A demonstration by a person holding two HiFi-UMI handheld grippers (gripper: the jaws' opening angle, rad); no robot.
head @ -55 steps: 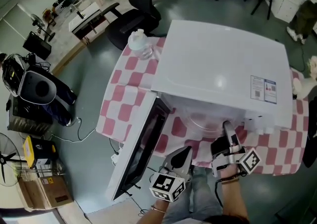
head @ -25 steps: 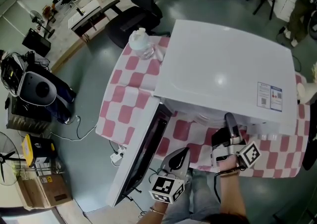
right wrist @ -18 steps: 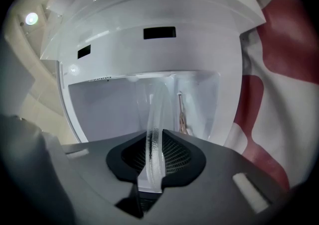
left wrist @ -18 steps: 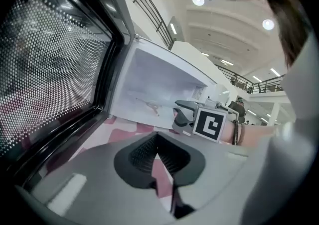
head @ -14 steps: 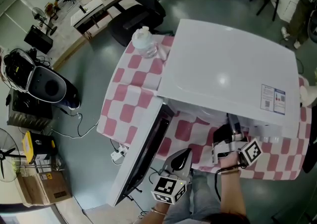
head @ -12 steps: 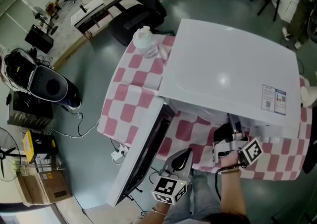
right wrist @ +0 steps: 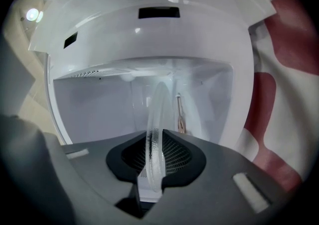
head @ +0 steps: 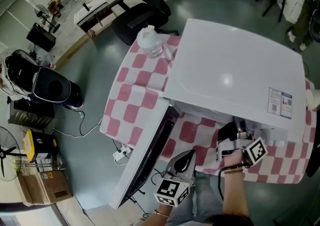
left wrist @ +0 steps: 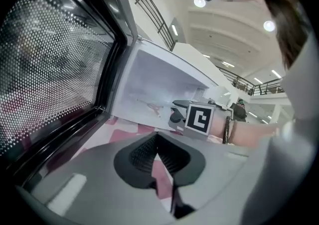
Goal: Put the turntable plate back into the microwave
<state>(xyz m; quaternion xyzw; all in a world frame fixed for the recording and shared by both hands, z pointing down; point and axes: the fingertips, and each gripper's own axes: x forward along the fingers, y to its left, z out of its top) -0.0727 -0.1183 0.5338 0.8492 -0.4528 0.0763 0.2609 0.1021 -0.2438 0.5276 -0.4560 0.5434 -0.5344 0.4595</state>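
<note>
The white microwave (head: 235, 65) stands on a pink-and-white checked cloth with its door (head: 145, 160) swung open to the left. My right gripper (head: 239, 129) reaches into the opening and is shut on the rim of the clear glass turntable plate (right wrist: 158, 114). The plate stands on edge between the pads, inside the white cavity (right wrist: 99, 109). In the head view the microwave's top hides the plate. My left gripper (head: 188, 154) hangs in front of the door's free end, shut and empty (left wrist: 158, 144), and looks toward the cavity (left wrist: 149, 84).
A clear bottle (head: 150, 42) stands on the checked cloth (head: 132, 95) at the table's far left corner. An office chair (head: 145, 5) is behind the table. A black appliance (head: 50, 87) and a cardboard box (head: 42, 185) sit on the floor at left.
The right gripper has pushed a little deeper into the microwave opening, and the plate that showed below the front edge is now hidden under the top. The left gripper has stayed put.
</note>
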